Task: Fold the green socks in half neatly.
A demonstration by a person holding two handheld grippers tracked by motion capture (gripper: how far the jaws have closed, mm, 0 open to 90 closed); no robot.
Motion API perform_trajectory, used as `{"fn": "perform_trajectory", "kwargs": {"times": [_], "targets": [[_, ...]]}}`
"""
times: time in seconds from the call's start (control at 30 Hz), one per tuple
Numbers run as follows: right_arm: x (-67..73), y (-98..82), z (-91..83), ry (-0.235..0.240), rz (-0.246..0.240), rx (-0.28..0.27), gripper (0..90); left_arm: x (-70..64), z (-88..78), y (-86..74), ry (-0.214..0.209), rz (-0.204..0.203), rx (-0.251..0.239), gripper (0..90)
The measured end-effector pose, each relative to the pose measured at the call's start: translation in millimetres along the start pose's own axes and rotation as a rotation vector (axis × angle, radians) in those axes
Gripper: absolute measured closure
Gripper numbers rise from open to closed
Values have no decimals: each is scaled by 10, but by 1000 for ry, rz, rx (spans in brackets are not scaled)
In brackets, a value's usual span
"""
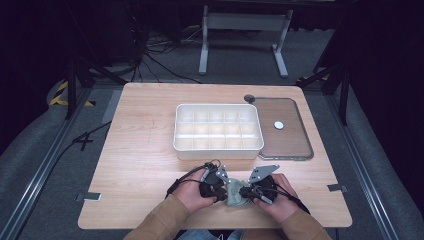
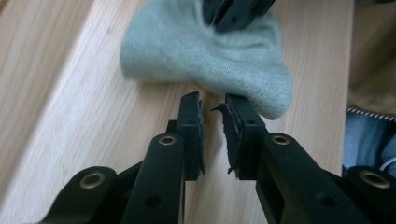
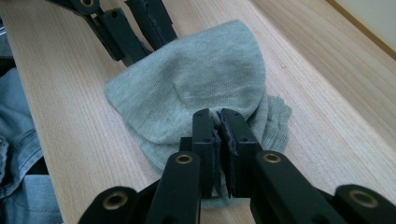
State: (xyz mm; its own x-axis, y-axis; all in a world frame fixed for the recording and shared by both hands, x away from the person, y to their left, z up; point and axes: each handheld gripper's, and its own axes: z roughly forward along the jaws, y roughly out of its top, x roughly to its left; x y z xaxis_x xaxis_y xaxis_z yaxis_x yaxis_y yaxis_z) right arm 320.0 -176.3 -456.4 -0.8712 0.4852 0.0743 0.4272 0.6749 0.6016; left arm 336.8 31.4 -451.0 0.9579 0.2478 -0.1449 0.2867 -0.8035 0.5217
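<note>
— What's near the table [image 1: 140, 150] edge?
— A grey sock [image 1: 234, 194], between the left gripper [image 1: 221, 192] and right gripper [image 1: 243, 193].
— And beyond?
— A white divided tray [image 1: 218, 150], with a dark lid [image 1: 295, 142] beside it.

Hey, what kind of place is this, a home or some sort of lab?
Most likely a lab or recording workspace, not a home. A bare wooden table stands on grey carpet between metal rails, loose cables trail over the floor behind it, and the surroundings are dark.
</note>
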Motion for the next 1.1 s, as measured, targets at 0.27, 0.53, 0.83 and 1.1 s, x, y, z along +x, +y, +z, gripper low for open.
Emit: {"fn": "perform_trajectory", "kwargs": {"times": [0.27,0.53,0.83,1.1], "targets": [[75,36,55,35,-10,-23,863,-68,-46,90,39,125,-52,695],[45,18,-37,37,11,-49,773,-44,-51,65,29,112,-49,648],[-296,-303,-387,25,71,-115,822,-53,11,64,29,106,-36,636],[-93,-230,-101,60,-17,-38,816,-101,18,123,37,141,-81,620]]}}
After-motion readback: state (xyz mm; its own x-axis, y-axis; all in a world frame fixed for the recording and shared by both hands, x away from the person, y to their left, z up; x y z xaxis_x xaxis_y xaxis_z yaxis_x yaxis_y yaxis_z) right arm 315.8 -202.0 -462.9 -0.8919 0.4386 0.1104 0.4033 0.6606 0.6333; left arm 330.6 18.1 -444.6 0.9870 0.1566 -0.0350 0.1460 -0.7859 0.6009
